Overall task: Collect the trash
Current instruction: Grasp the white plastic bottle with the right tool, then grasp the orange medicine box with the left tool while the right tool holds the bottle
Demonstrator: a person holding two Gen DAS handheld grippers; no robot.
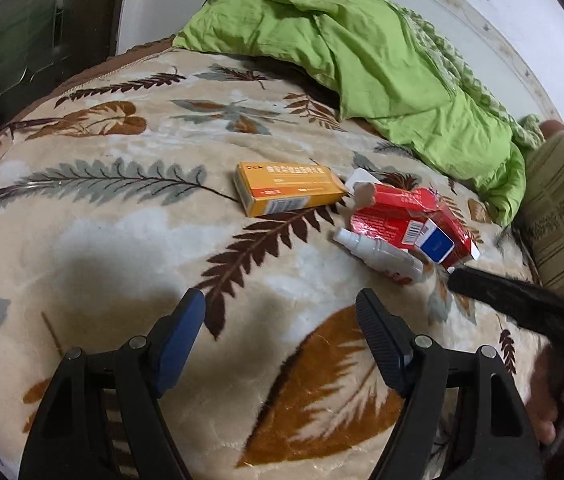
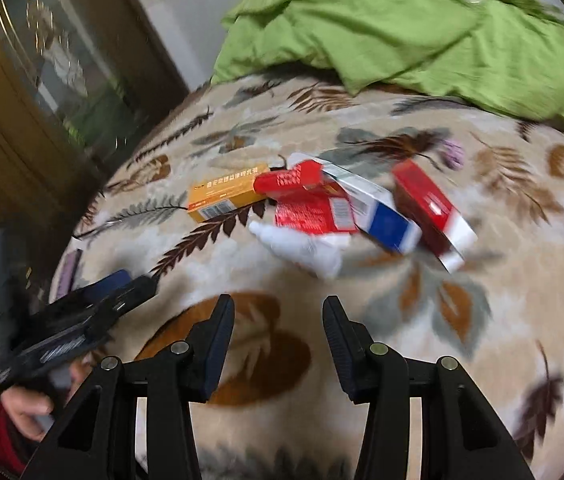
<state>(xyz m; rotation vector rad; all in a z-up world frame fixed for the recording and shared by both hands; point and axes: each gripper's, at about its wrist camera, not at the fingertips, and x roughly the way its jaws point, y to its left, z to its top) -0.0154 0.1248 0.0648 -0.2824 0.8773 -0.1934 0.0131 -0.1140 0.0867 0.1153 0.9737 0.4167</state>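
Hovering over the bed (image 1: 94, 248), both grippers have their fingers apart and hold nothing. The trash sits bunched beside the orange box (image 1: 286, 194): torn red cartons (image 1: 395, 216) and a white spray bottle (image 1: 377, 256) touching, likely heaped for easy picking. The right gripper (image 2: 278, 320) points nearest the bottle; the left gripper (image 1: 282, 312) waits short of the box.

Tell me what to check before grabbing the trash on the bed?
1. Left hand-held gripper open and holding nothing: ok.
2. Right hand-held gripper open and holding nothing: ok.
3. Trash in sight: orange box, torn red box, white spray bottle, blue and white box and second red box all lie on the leaf-print blanket: ok.
4. Pieces apart for a clean pinch: not ok, the bottle and red boxes overlap.
5. Trash bag or bin ready: cannot tell, none in view.
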